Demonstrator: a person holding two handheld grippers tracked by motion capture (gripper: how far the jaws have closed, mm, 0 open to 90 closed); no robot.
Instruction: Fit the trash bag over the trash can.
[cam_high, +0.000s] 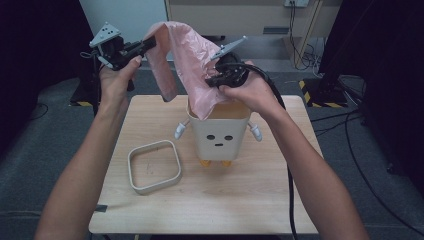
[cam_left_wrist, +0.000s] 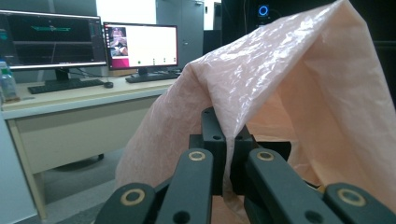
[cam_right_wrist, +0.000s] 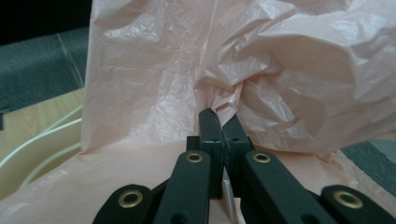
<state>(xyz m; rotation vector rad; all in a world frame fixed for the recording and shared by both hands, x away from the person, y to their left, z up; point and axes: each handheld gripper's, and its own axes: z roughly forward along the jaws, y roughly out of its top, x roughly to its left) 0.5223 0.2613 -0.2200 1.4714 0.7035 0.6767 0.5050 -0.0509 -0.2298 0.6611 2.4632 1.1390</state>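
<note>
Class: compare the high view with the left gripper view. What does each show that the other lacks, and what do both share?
High view alone: the cream bin with a face, the loose square rim lying on the wooden table, and the right gripper pinching the bag. Left gripper view alone: two monitors and a keyboard on a desk. Both share: the pink plastic bag clamped in the left gripper.

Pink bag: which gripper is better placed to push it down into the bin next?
Right. The right gripper pinches the pink bag just above the bin opening, while the left gripper holds the other end up high, off to the side.
</note>
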